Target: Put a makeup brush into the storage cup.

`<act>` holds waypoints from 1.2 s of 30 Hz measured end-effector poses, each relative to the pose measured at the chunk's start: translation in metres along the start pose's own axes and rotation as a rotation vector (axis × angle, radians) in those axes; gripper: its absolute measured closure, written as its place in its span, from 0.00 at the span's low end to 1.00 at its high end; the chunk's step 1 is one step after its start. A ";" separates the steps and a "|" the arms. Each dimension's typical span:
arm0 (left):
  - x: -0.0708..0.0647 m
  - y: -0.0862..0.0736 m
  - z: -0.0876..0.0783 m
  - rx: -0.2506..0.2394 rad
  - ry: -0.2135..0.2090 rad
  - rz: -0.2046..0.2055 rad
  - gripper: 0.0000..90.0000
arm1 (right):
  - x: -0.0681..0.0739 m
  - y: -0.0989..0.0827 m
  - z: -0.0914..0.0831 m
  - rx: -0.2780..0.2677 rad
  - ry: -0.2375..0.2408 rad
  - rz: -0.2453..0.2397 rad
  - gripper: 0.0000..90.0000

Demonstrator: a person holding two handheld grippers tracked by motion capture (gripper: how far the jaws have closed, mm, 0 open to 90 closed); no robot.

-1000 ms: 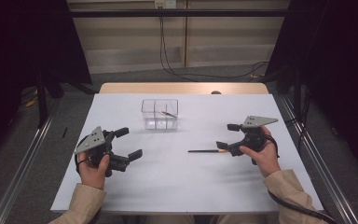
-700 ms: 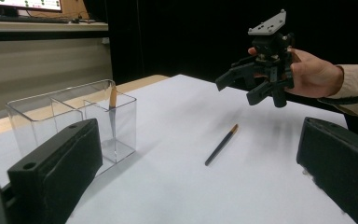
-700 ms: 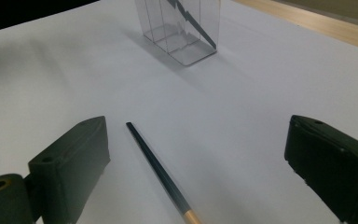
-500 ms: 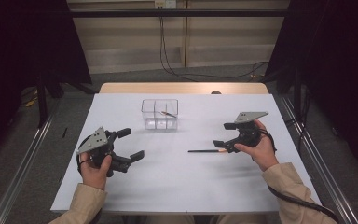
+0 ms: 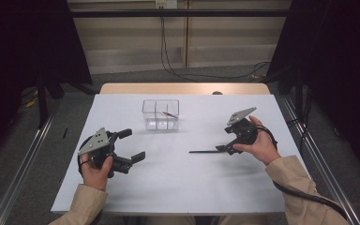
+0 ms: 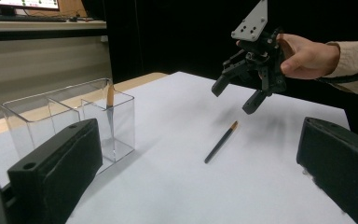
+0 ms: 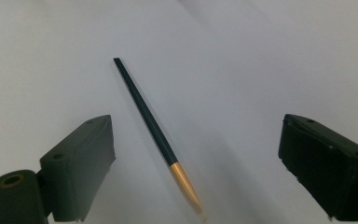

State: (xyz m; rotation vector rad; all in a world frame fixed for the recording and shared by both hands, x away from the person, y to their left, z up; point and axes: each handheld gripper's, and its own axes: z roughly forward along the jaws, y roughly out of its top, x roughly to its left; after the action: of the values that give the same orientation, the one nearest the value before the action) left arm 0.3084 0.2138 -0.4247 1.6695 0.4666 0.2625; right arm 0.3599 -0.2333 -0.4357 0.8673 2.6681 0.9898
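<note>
A dark pencil with a tan end lies flat on the white table, right of centre. My right gripper hovers over its tan end, tilted down. Its jaws have just been closing a little but stand wide apart, and the pencil lies on the table below the gap, untouched. From the left gripper view, the right gripper hangs above the pencil. My left gripper rests at the left, open and holding nothing. A clear two-compartment box holds another pencil in its right compartment.
The white table top ends at a wooden strip at the far edge. Metal rails run along both sides of the table. Cables lie on the floor behind. The clear box stands close ahead of my left gripper.
The right hand has shifted a little left and away over the pencil's tan end, tilting further down. The pencil and the left gripper have stayed put.
</note>
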 end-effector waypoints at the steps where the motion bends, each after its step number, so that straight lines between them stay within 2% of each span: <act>1: 0.000 0.000 0.000 0.002 0.002 0.004 0.00 | -0.001 0.000 0.001 0.019 0.002 -0.003 0.11; 4: 0.000 0.000 0.000 0.004 0.001 0.006 0.00 | -0.002 0.000 0.002 0.083 -0.007 -0.020 0.13; 12: 0.000 -0.001 0.001 0.009 -0.001 0.001 0.00 | -0.005 0.003 0.006 0.221 0.016 -0.066 0.14; 16: 0.000 -0.001 0.001 0.011 0.003 0.002 0.00 | -0.004 0.006 0.008 0.265 0.015 -0.095 0.17; 18: 0.000 -0.001 0.001 0.009 0.001 0.001 0.00 | -0.004 0.008 0.010 0.297 0.021 -0.090 0.17; 28: 0.000 -0.001 0.000 0.007 0.000 0.000 0.00 | -0.005 0.012 0.019 0.371 0.048 -0.124 0.27; 32: 0.000 -0.001 0.000 0.009 -0.005 -0.004 0.00 | -0.004 0.010 0.024 0.382 0.068 -0.135 0.34; 34: 0.000 -0.001 0.000 0.009 -0.006 -0.004 0.00 | -0.004 0.011 0.025 0.390 0.076 -0.144 0.42; 36: 0.001 -0.001 0.001 0.009 -0.008 -0.005 0.00 | -0.004 0.011 0.027 0.401 0.083 -0.140 0.44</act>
State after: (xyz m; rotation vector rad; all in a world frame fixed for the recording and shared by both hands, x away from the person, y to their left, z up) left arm 0.3090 0.2137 -0.4261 1.6769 0.4667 0.2508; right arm 0.3779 -0.2139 -0.4494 0.7019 3.0047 0.4754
